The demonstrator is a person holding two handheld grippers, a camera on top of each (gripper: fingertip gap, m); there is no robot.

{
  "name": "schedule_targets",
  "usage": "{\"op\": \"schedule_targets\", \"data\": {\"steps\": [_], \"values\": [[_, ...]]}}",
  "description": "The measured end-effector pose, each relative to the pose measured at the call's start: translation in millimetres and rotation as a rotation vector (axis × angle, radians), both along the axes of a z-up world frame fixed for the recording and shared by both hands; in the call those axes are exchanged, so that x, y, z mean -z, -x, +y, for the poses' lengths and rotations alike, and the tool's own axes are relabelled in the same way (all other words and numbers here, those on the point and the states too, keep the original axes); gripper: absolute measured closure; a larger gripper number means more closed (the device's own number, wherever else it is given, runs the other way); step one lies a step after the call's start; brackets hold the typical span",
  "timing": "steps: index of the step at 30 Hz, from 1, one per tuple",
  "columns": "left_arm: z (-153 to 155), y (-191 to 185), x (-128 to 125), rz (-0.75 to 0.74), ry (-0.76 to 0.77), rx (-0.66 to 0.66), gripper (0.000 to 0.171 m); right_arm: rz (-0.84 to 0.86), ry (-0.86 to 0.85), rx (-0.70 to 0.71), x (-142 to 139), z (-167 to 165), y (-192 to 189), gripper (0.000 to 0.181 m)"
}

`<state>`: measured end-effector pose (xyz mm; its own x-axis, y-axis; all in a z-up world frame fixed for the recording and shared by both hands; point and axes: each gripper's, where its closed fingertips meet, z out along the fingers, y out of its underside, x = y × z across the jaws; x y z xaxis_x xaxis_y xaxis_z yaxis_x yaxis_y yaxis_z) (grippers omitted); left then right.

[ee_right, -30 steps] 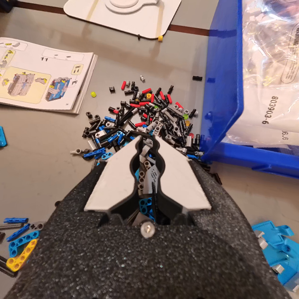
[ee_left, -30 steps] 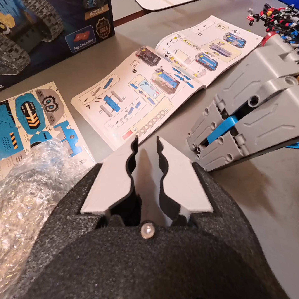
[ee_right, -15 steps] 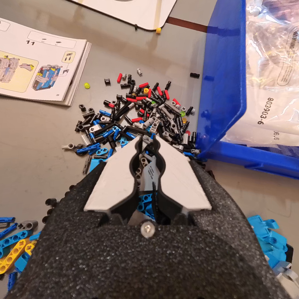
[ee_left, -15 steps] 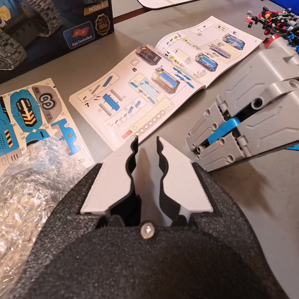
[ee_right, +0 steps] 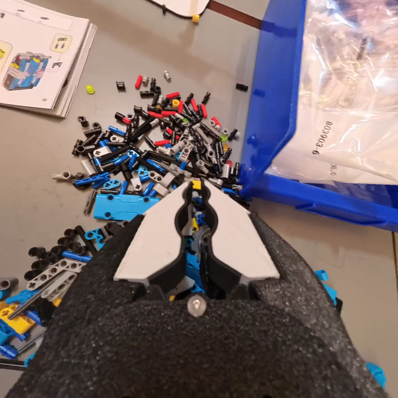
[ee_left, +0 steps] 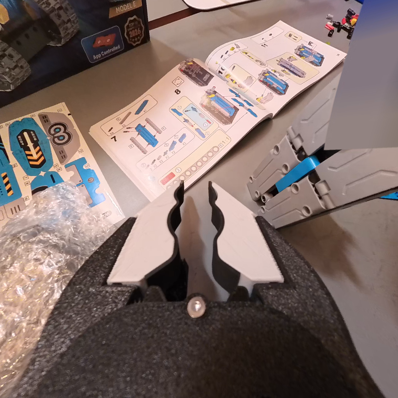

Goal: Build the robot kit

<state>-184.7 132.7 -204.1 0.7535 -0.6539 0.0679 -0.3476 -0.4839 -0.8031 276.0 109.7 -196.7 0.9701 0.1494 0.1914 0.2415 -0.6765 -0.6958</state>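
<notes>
**Right gripper** (ee_right: pixel 196 182): fingers drawn nearly together, and they look to be pinching a small yellow piece (ee_right: pixel 196 185) right at the tips. It sits over the near edge of a heap of small building parts (ee_right: pixel 161 140) on the grey table (ee_right: pixel 43 172).
- Yellow piece: tiny, hard plastic, very light and smooth. I judge it likely to twist or pop out if the hold is off-centre, so flat faces squarely between the tips suit it best.
- Heap: black, red, blue and grey pins and short beams, loose and overlapping. I expect them to roll and scatter at a nudge.
- Light-blue flat panel (ee_right: pixel 122 204): just left of my fingers. It is stiff and best taken by its long edges.
- Blue bin (ee_right: pixel 277 107): touches the heap on the right and holds a clear plastic bag (ee_right: pixel 344 107).

**Left gripper** (ee_left: pixel 196 185): fingers spread, nothing between them, above bare table.
- Open instruction booklet (ee_left: pixel 193 120): its near edge lies just beyond my tips. The pages are thin, limp paper.
- Grey and blue built block (ee_left: pixel 301 193): near on the right, tilted. It is rigid and the bulkiest item here, and I judge its pinned joints could part under a hard squeeze.
- Bubble wrap (ee_left: pixel 38 237): just beside me on the left, soft and crinkly, overlapping a sticker sheet (ee_left: pixel 43 146).
- Dark printed box (ee_left: pixel 64 32): at the far left.
</notes>
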Motion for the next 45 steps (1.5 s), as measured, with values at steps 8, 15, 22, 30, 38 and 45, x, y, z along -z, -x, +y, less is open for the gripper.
{"op": "schedule_targets", "data": {"steps": [8, 15, 22, 30, 38, 45], "values": [[0, 0, 1, -0.011, 0.016, 0.001, 0.150, 0.049, -0.002, 0.013, -4, 10, 6, 0.171], [-1, -1, -1, -0.007, 0.001, 0.007, 0.150, -0.045, 0.077, 0.043, 10, 32, 19, 0.164], [-1, -1, 0, -0.008, 0.008, 0.008, 0.150, 0.018, 0.079, 0.058, 15, 29, 18, 0.168], [0, -1, 1, -0.012, 0.016, 0.007, 0.150, 0.036, 0.088, 0.018, 17, 30, 27, 0.173], [0, -1, 1, -0.010, 0.015, 0.008, 0.150, 0.033, 0.079, -0.076, 18, 39, 52, 0.173], [0, -1, 0, -0.012, 0.014, 0.008, 0.150, 0.120, 0.033, -0.055, 8, 36, 46, 0.171]]}}
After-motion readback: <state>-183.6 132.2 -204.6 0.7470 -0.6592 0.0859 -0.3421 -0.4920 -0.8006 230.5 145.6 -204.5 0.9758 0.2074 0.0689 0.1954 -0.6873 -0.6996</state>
